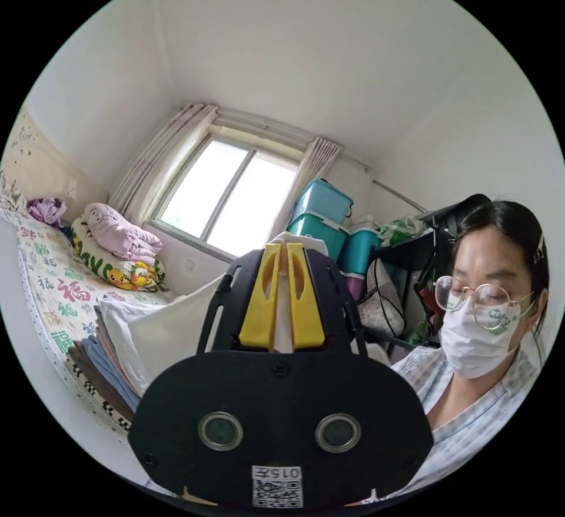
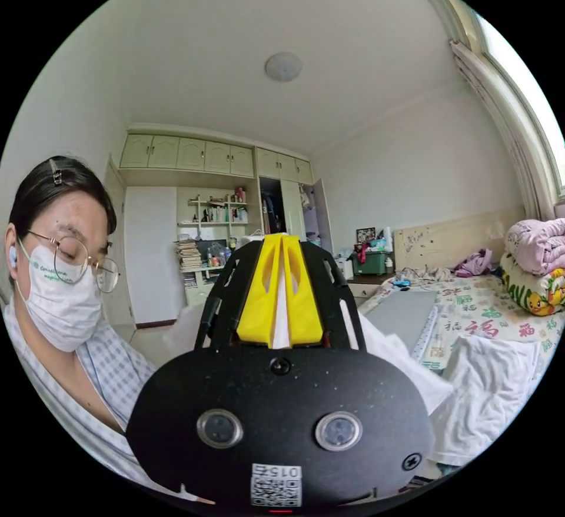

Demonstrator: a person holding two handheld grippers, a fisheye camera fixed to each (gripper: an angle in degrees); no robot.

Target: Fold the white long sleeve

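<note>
Left gripper view: left gripper (image 1: 284,258) held up, yellow jaws clamped on white long sleeve (image 1: 176,323), fabric strip pinched between them and the rest draping toward the folded clothes stack (image 1: 103,364) on the bed (image 1: 53,282). Bed sheet printed with red and green Chinese characters; pillow (image 1: 109,264) shows green letters, partly hidden. Right gripper view: right gripper (image 2: 281,252) jaws pressed on white fabric too, long sleeve spreading out past it; white cloth (image 2: 488,387) lies on bed.

The right gripper (image 2: 281,287) pinches the white long sleeve (image 2: 281,317) above the bed (image 2: 488,311).
</note>
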